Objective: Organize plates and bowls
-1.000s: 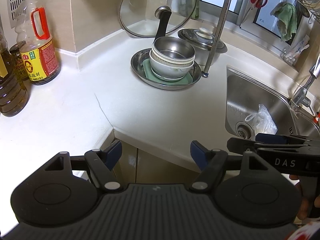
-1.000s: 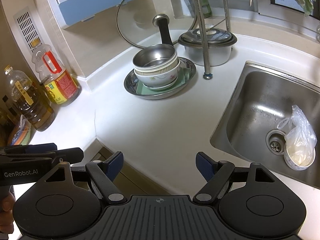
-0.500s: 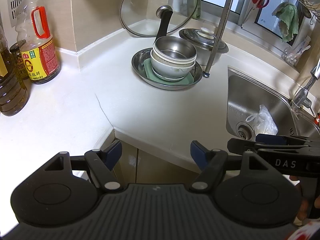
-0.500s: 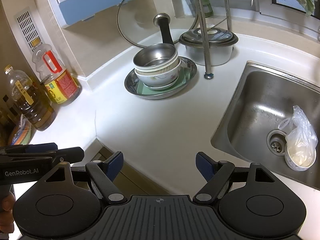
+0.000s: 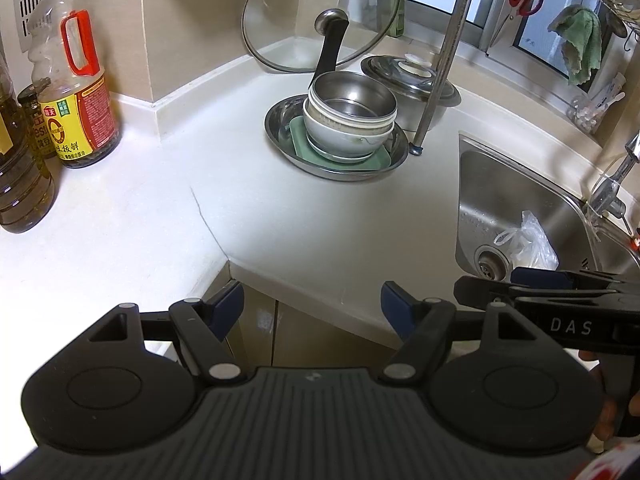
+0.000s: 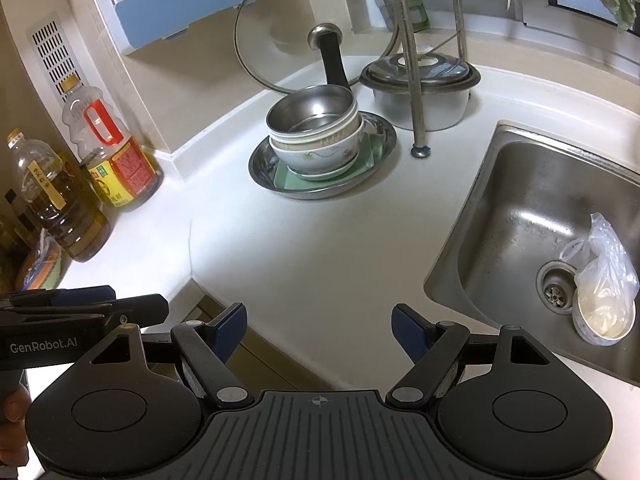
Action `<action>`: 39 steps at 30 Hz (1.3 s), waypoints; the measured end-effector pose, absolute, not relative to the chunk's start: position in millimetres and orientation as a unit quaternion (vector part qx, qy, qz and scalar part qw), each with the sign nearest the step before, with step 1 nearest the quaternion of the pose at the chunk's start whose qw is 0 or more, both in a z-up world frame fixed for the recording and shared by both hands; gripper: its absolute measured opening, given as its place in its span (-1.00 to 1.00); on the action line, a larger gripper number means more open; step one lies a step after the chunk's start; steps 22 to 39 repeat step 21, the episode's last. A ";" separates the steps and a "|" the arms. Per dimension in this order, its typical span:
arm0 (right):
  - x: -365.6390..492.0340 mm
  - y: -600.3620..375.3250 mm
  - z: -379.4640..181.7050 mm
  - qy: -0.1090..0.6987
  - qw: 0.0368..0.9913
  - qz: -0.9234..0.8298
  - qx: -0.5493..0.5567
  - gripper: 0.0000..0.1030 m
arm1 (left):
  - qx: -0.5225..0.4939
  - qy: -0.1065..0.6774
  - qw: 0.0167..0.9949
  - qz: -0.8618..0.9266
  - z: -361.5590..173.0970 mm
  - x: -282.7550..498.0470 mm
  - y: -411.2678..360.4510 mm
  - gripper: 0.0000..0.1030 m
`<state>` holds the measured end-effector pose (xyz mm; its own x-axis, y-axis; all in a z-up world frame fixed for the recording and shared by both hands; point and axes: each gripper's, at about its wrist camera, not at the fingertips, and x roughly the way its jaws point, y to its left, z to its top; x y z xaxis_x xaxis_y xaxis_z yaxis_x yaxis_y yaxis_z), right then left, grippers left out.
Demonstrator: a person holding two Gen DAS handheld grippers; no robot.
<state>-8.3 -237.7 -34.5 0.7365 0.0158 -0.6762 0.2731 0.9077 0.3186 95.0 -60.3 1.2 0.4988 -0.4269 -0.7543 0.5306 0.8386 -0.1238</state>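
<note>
Steel bowl (image 5: pixel 354 100) tops stack (tongs (image 5: pixel 312 306) apart).

A white stone-like countertop (image 6: pixel 320 248) wraps a beige corner wall (image 5: pixel 192 32), its front edge angled above pale cabinet doors (image 5: pixel 320 332). A stainless steel sink basin (image 6: pixel 540 216) is set into its right side. Behind it, a window with dark panes (image 5: pixel 540 36) lines the back ledge.

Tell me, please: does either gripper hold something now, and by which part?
Nothing is held. The left gripper and the right gripper are both open and empty, short of the stacked bowls on the counter.
</note>
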 end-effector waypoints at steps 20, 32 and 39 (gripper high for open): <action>11.1 -250.4 -40.4 0.364 0.907 -0.061 0.204 0.54 | 0.061 0.425 0.862 -0.271 -4.0 114.5 -71.2 0.44; 13.0 -251.6 -40.8 0.364 0.907 -0.060 0.204 0.54 | 0.060 0.426 0.861 -0.271 -4.5 116.4 -71.9 0.45; 13.0 -251.6 -40.8 0.364 0.907 -0.060 0.204 0.54 | 0.060 0.426 0.861 -0.271 -4.5 116.4 -71.9 0.45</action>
